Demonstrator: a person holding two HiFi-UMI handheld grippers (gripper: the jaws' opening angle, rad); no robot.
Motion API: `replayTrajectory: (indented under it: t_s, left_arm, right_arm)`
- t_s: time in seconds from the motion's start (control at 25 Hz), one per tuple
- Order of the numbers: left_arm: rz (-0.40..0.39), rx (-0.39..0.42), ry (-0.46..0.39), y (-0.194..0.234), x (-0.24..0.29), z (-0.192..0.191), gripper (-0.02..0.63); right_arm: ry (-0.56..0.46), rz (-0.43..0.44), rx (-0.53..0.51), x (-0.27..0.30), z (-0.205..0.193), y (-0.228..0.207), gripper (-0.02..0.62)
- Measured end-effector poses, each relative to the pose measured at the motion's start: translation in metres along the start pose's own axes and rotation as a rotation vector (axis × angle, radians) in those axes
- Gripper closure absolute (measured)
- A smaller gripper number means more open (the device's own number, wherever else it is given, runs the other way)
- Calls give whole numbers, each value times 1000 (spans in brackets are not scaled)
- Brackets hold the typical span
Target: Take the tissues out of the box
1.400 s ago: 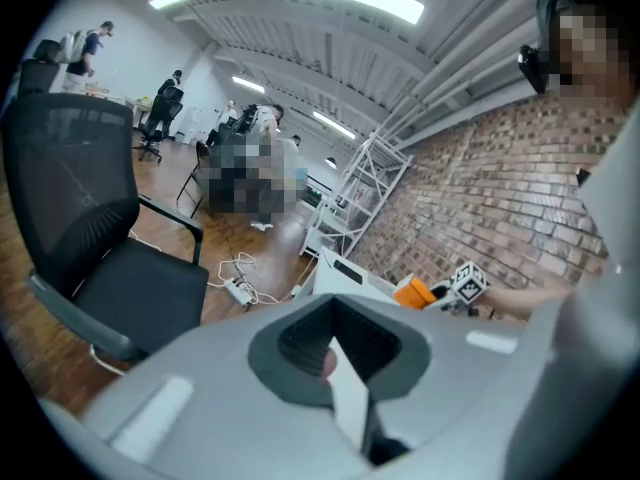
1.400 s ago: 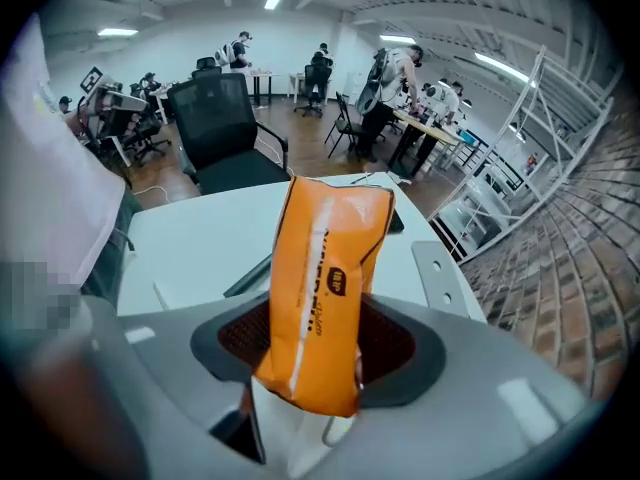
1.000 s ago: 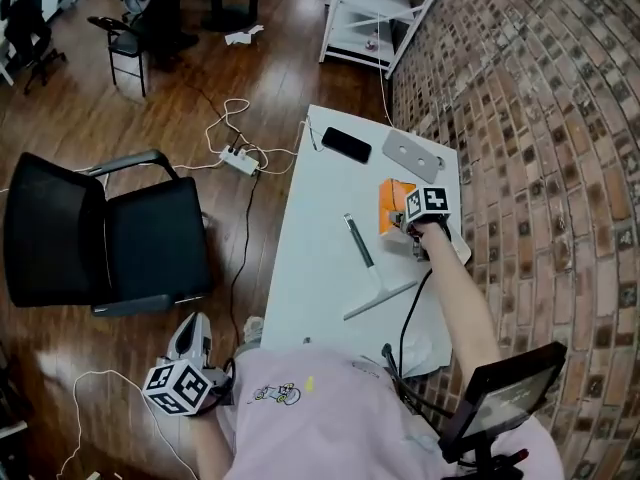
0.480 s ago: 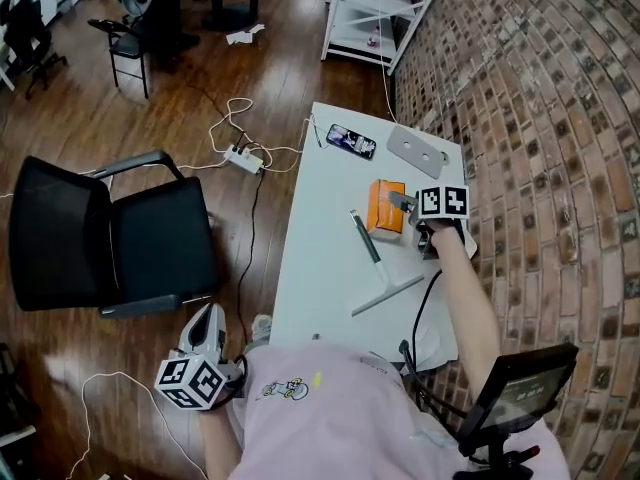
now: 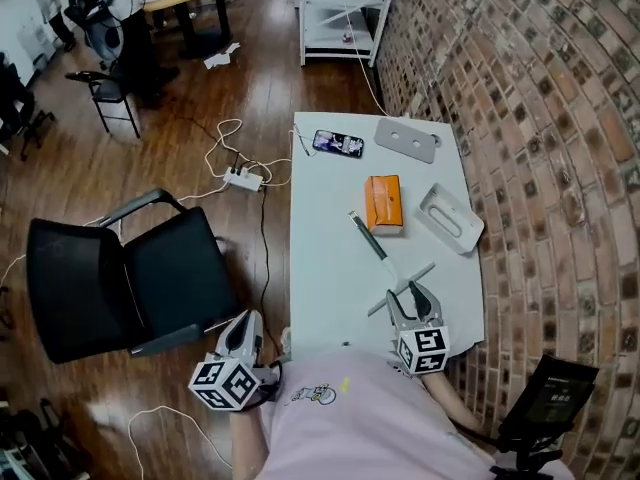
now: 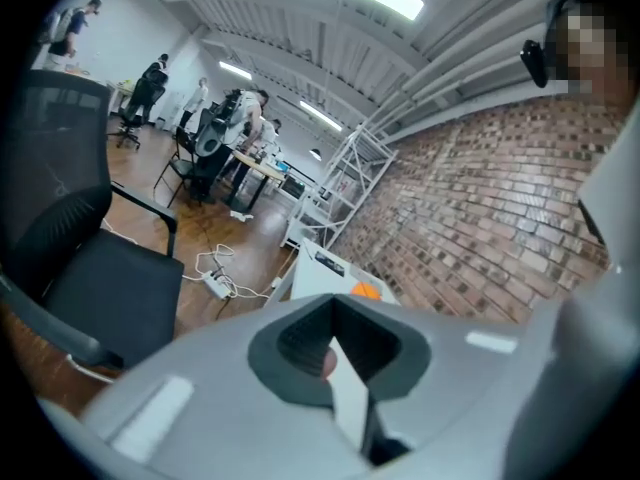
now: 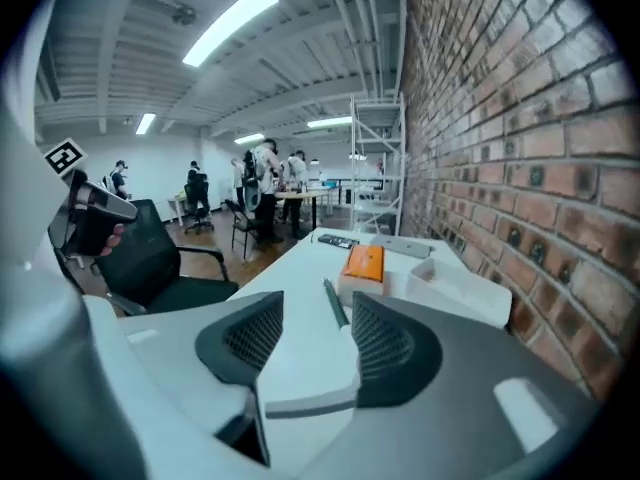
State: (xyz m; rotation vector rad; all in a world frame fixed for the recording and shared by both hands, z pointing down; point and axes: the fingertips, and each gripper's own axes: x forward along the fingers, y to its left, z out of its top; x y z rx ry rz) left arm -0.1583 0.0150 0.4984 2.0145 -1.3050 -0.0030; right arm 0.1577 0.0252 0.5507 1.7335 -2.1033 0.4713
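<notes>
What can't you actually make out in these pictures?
- Tissue box contents: too small in head view; opening unclear in right gripper view.
- Phone screen: too small, head view.
- Table near edge: hidden by the person's shirt, head view.

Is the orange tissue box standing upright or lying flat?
Lying flat: the orange tissue box rests with its broad face up on the white table.

The desk (image 5: pixel 325 258) is smooth matt white, the tissue box (image 5: pixel 384 202) card. The floor (image 5: pixel 180 88) on the left is glossy wood, the wall (image 5: pixel 540 118) on the right rough brick.
</notes>
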Motion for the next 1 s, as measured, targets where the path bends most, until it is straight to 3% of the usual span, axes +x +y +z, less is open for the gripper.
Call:
replayTrajectory:
  t_s: [0.2,0.32,0.52,1.0]
  left_arm:
    - [-74,90,44,-35,17,5,601]
    - [-90,95,53,-47,18,2,601]
    - [-64,72,62,-42,6,-9,601]
    - [13,31,8,-20,-18,-7,601]
  right_arm:
    - [-96,-74,75,-13,17,-17,470]
    - [-84,-67,87,-16,8,-15,544]
    - [-52,-83,90,-13,-2,-19,600]
    - [-36,-50,80,-11,-7,-13,602]
